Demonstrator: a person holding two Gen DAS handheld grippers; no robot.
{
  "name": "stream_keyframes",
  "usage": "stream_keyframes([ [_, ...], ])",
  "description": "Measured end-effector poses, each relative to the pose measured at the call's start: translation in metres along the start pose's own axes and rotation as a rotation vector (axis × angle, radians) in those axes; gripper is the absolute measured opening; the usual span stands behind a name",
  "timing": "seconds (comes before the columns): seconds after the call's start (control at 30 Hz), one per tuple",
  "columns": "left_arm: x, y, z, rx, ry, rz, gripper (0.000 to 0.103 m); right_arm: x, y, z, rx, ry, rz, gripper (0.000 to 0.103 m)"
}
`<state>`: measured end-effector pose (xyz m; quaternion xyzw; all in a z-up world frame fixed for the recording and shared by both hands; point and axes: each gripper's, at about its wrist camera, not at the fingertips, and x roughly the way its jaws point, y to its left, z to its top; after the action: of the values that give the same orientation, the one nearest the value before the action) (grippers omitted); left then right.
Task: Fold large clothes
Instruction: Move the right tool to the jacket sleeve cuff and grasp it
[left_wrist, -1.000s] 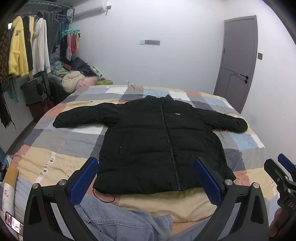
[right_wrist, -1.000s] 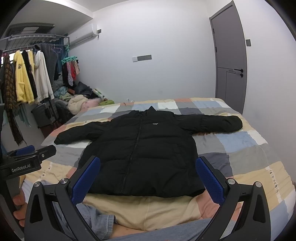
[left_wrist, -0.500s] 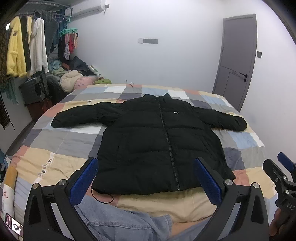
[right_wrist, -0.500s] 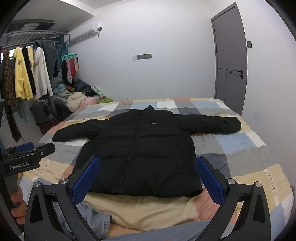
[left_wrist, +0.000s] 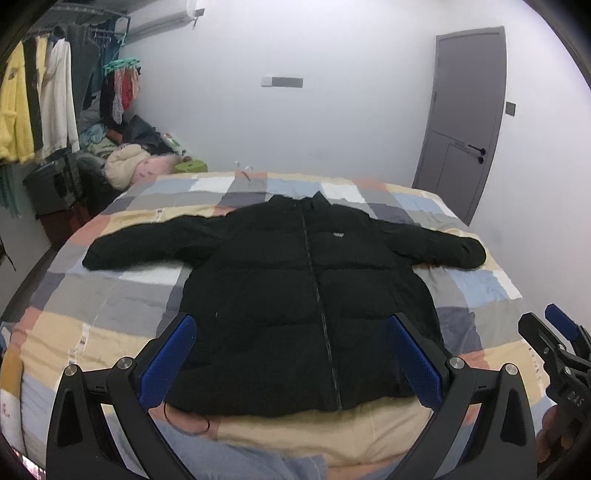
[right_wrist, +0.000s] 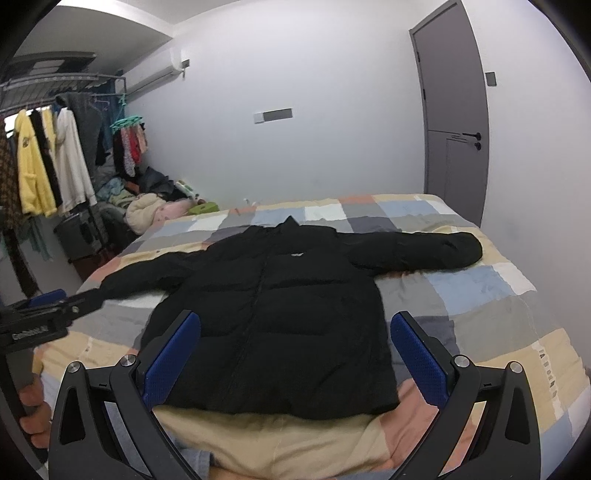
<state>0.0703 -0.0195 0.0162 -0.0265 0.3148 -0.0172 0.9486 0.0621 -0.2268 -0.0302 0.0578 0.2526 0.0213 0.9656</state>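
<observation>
Both grippers have edged closer to the black puffer jacket, spread flat, sleeves out, on the patchwork bed. Left gripper and right gripper hang spread wide, empty. Best pinch one cuff deep, since puffy fabric probably slips.

Both wrist cams at bed foot, facing headward; share jacket.

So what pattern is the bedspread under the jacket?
Checked patchwork bedspread of grey, beige, blue, white and peach squares; clearest in the right wrist view.
</observation>
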Motion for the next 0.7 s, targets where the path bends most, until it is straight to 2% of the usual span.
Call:
stream_keyframes([
  [0.1, 0.013, -0.004, 0.015, 0.012, -0.013, -0.008, 0.103, 0.019, -0.009, 0.009, -0.002, 0.011, -0.024, 0.103],
  [0.23, 0.04, -0.011, 0.037, 0.013, -0.012, -0.039, 0.103, 0.048, -0.033, 0.021, -0.009, 0.02, -0.107, 0.103],
  [0.33, 0.063, -0.02, 0.046, 0.028, -0.003, -0.06, 0.103, 0.065, -0.055, 0.029, 0.009, 0.027, -0.127, 0.103],
  [0.7, 0.158, -0.054, 0.058, 0.071, 0.079, -0.033, 0.103, 0.138, -0.124, 0.03, 0.02, 0.116, -0.167, 0.103],
])
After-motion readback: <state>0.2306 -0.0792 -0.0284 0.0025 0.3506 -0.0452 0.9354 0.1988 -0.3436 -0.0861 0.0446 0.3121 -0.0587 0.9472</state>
